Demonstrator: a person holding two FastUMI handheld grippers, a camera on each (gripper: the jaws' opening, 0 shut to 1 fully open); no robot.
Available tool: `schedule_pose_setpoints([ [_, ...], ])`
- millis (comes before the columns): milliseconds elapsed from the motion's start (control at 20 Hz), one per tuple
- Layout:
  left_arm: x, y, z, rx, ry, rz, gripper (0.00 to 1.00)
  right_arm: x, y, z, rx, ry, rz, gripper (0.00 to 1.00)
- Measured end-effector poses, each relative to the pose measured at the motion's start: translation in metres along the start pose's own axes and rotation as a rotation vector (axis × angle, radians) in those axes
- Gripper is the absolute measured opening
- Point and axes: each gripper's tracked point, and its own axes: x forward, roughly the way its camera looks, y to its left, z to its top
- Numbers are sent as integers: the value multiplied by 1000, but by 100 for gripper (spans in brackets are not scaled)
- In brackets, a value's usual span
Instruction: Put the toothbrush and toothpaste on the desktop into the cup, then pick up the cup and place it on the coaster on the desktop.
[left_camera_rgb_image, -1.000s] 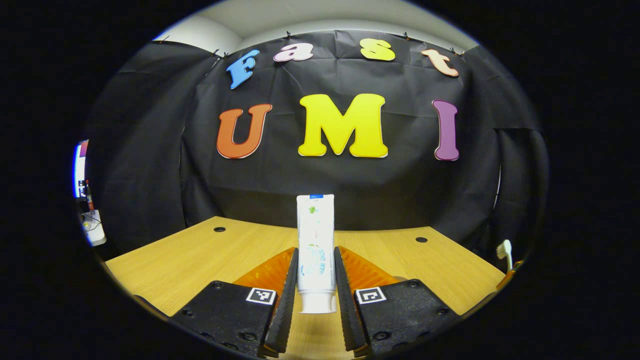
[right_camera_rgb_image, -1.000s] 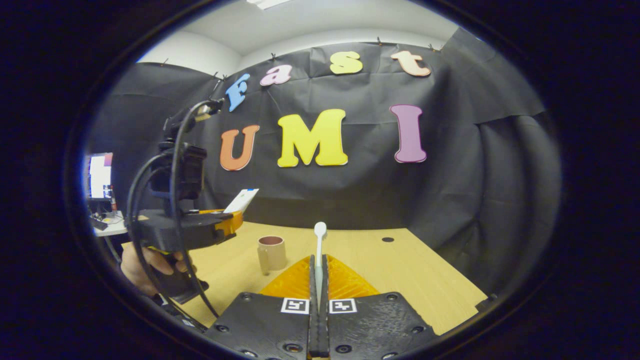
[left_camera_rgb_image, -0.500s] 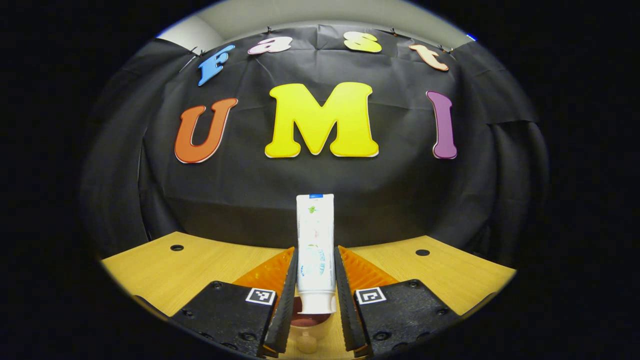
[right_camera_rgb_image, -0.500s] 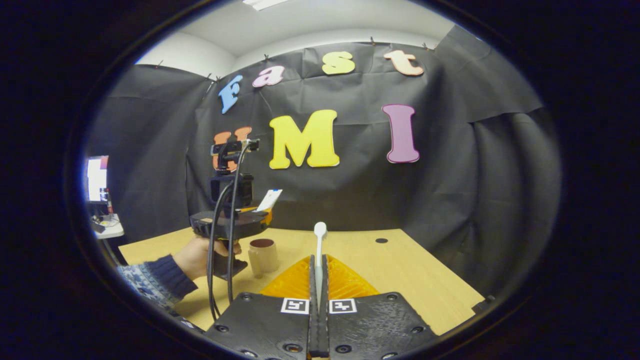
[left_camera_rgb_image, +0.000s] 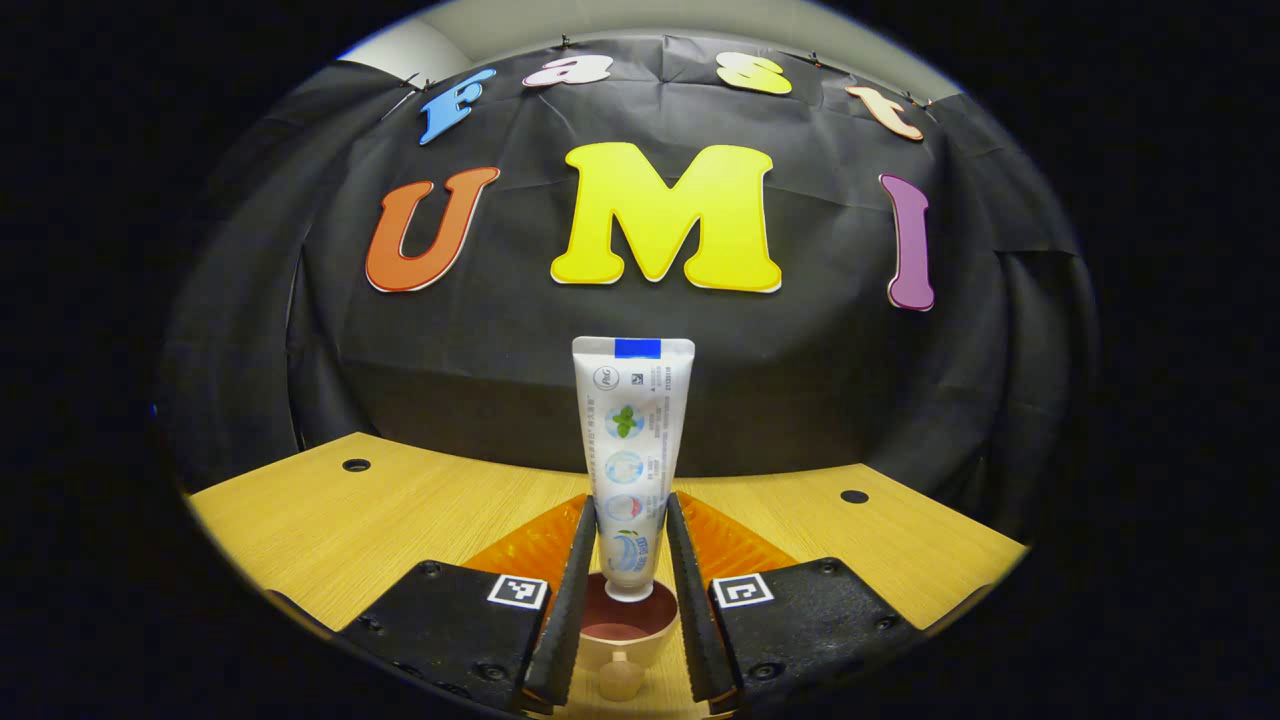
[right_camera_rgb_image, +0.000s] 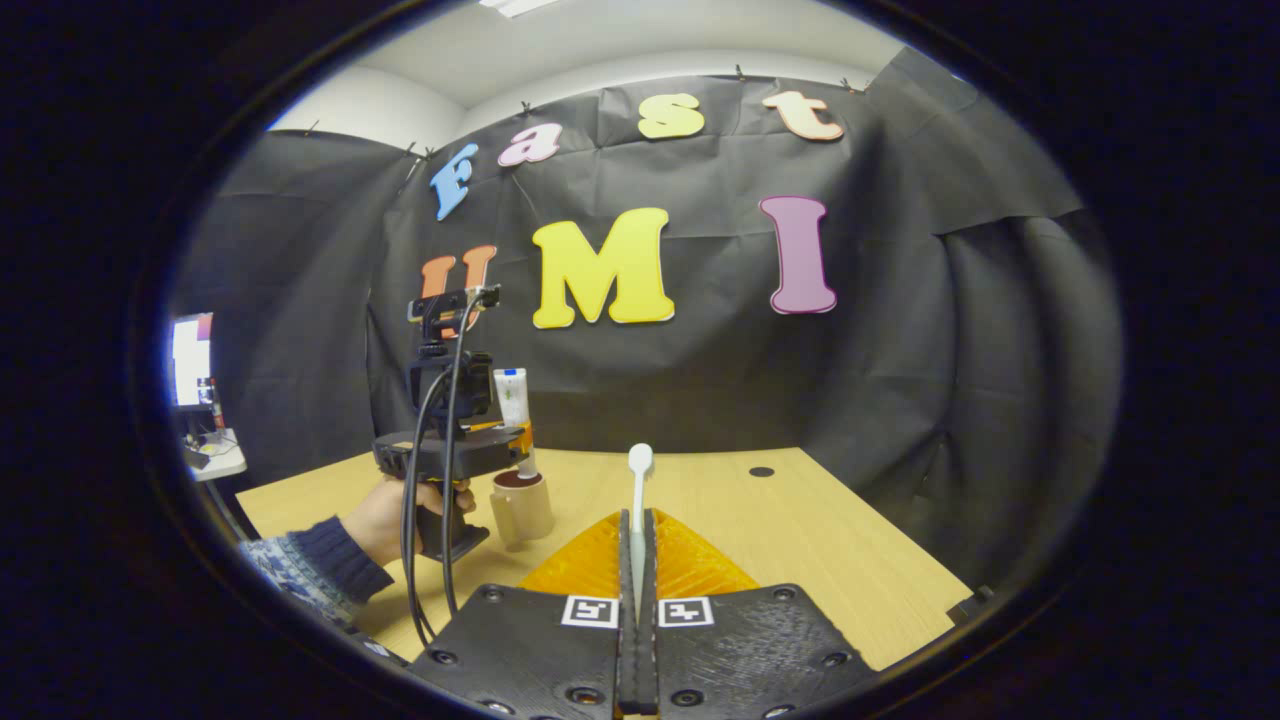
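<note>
In the right gripper view, at the far left, a monitor (right_camera_rgb_image: 190, 358) glows beyond the booth, above a small white table (right_camera_rgb_image: 222, 458). Next to the right a person's hand (right_camera_rgb_image: 385, 518) in a dark patterned sleeve (right_camera_rgb_image: 300, 560) holds the left gripper (right_camera_rgb_image: 520, 440) by its handle, with black cables (right_camera_rgb_image: 425, 500) hanging from it. This gripper holds the toothpaste (right_camera_rgb_image: 512, 400) upright, cap downward, directly above the cup (right_camera_rgb_image: 522, 505), which stands on the wooden desktop (right_camera_rgb_image: 800, 540) just beside the hand. In the left gripper view the same toothpaste (left_camera_rgb_image: 628, 470) stands between the two fingers (left_camera_rgb_image: 572, 590), and both fingers press on its lower part, so the left gripper (left_camera_rgb_image: 625, 560) is clenched on the tube. The white cap of the tube sits at the mouth of the cup (left_camera_rgb_image: 625, 625), whose dark red inside is seen below between the fingers; whether the cap touches the cup I cannot tell. The cup's handle points toward the camera. Farther right in the right gripper view, the right gripper (right_camera_rgb_image: 637, 560) is closed tightly on the toothbrush (right_camera_rgb_image: 638, 490), which stands upright between its fingers with the white head on top. The toothbrush is in the air above the desktop, to the right of the cup and well apart from it. A round hole (right_camera_rgb_image: 761, 471) is in the desktop behind.
</note>
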Motion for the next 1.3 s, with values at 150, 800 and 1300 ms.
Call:
schedule_pose_setpoints([
  [150, -3, -2, 13, 8, -38, 1, 45, 0, 0, -3, -3, 3, 0, 0],
  [800, -90, 4, 58, 87, -126, 54, 98, 26, 23, -13, -43, 7, 38, 0],
  [1300, -162, 57, 82, 51, -138, 96, 98, 127, 92, 56, 8, -122, 146, 0],
])
